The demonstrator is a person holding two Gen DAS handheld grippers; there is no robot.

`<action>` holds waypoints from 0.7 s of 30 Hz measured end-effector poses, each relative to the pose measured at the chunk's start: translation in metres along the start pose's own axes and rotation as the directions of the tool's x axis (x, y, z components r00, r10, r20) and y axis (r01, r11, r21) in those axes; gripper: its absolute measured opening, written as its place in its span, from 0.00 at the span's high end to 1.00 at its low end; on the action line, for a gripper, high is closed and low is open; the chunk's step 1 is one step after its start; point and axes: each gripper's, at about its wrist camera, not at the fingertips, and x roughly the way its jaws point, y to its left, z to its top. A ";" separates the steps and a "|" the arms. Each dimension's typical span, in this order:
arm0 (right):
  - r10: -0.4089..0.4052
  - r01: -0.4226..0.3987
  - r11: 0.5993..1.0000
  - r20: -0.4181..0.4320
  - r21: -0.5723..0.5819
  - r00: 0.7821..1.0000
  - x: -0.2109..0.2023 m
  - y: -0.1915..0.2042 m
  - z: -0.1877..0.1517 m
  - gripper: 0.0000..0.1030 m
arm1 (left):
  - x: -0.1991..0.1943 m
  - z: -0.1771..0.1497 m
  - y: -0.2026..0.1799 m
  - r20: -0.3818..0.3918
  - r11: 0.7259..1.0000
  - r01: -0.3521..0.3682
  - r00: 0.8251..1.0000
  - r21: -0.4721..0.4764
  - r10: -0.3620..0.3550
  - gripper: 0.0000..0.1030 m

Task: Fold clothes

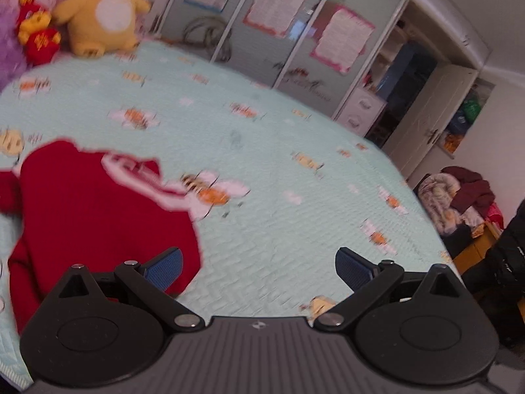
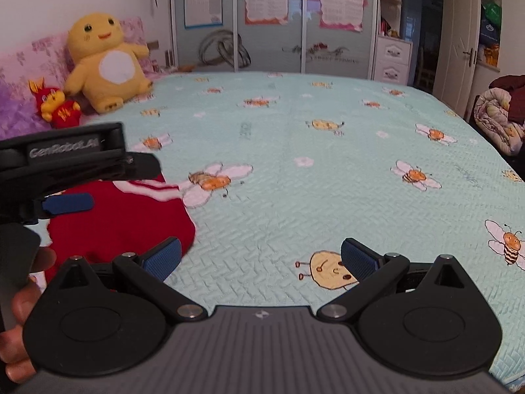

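Observation:
A red sweater (image 1: 95,210) with a white-striped collar lies on the bed at the left; its right edge shows in the right wrist view (image 2: 131,220). My left gripper (image 1: 259,267) hovers open above the bedspread, its left pad over the sweater's right edge, nothing between the fingers. My right gripper (image 2: 261,259) is open too, above bare bedspread just right of the sweater. The left gripper's body (image 2: 75,161) crosses the left of the right wrist view above the sweater, held by a hand (image 2: 23,295).
The bed carries a light green bedspread (image 2: 295,203) printed with bees. A yellow plush toy (image 2: 101,62) and a small red one (image 2: 57,106) sit at the headboard. Mirrored wardrobe doors (image 2: 272,23) stand beyond. A pile of clothes (image 2: 502,115) lies off the right side.

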 end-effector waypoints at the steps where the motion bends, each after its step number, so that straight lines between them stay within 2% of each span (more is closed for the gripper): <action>1: -0.007 0.006 1.000 -0.011 -0.012 1.000 0.006 0.004 -0.002 0.01 | 0.004 -0.002 0.007 -0.012 1.000 -0.013 1.000 -0.005 0.013 0.01; 3: 0.004 -0.005 0.999 -0.025 -0.038 1.000 0.019 0.017 -0.004 0.01 | 0.005 -0.003 0.020 -0.003 0.998 -0.057 0.998 -0.002 0.057 0.01; 6: 0.035 -0.038 0.996 -0.041 -0.077 0.999 0.037 0.037 -0.007 0.01 | -0.007 0.001 0.047 0.069 0.987 -0.160 0.985 -0.019 0.161 0.01; 9: 0.095 -0.099 0.987 -0.037 -0.130 0.995 0.052 0.064 -0.005 0.01 | -0.015 0.007 0.089 0.112 0.957 -0.265 0.954 -0.118 0.278 0.01; 11: 0.142 -0.145 0.976 -0.033 -0.163 0.989 0.061 0.084 -0.001 0.01 | -0.015 0.010 0.121 0.090 0.932 -0.301 0.942 -0.201 0.324 0.01; 14: 0.203 -0.204 0.962 -0.024 -0.180 0.979 0.072 0.109 0.004 0.01 | -0.014 0.009 0.152 0.056 0.905 -0.339 0.930 -0.256 0.364 0.02; 17: 0.217 -0.220 0.957 -0.037 -0.190 0.975 0.086 0.131 0.010 0.01 | -0.012 0.008 0.163 0.032 0.885 -0.381 0.915 -0.268 0.403 0.02; 21: 0.248 -0.257 0.946 -0.070 -0.197 0.966 0.096 0.150 0.012 0.01 | -0.009 0.008 0.170 0.015 0.882 -0.371 0.920 -0.290 0.392 0.02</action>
